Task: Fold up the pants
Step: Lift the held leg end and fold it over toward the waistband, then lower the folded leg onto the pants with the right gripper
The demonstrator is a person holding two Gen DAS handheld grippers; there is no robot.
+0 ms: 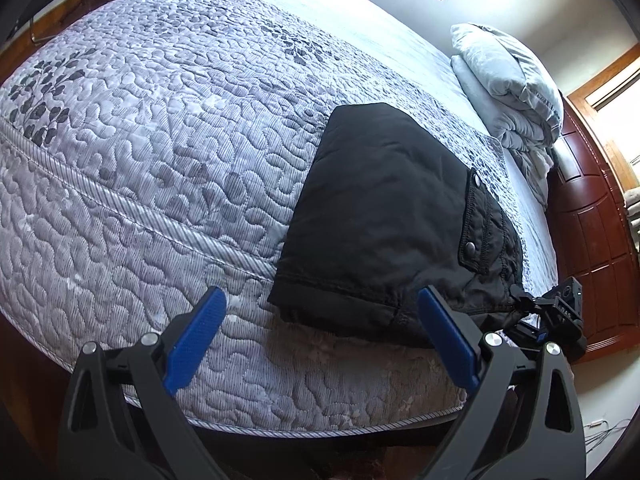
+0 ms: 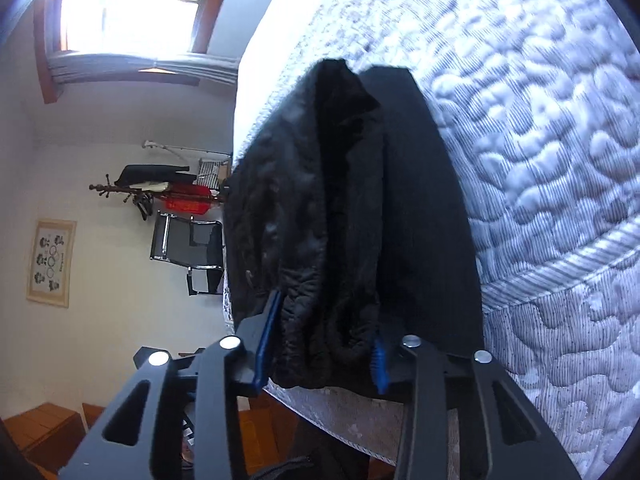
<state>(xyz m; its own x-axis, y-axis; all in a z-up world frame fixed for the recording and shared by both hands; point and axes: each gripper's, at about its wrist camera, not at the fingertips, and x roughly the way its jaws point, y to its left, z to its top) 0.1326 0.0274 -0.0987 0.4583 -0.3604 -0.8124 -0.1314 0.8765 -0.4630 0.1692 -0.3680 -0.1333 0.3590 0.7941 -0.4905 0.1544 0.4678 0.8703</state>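
The black quilted pants (image 1: 384, 216) lie folded into a compact rectangle at the near edge of the quilted bed (image 1: 160, 152), a snap pocket flap on their right side. My left gripper (image 1: 320, 320) is open and empty, its blue pads just short of the pants' near edge. In the right wrist view the pants (image 2: 320, 208) fill the centre, and my right gripper (image 2: 324, 344) is closed on their thick bunched edge, with fabric between the blue pads (image 2: 266, 340). The right gripper also shows in the left wrist view (image 1: 548, 312), at the pants' right corner.
A folded grey blanket and pillow (image 1: 508, 84) sit at the head of the bed by the dark wooden headboard (image 1: 592, 240). A coat rack (image 2: 160, 192), a black chair (image 2: 188, 252) and a window (image 2: 132, 4) stand beyond the bed.
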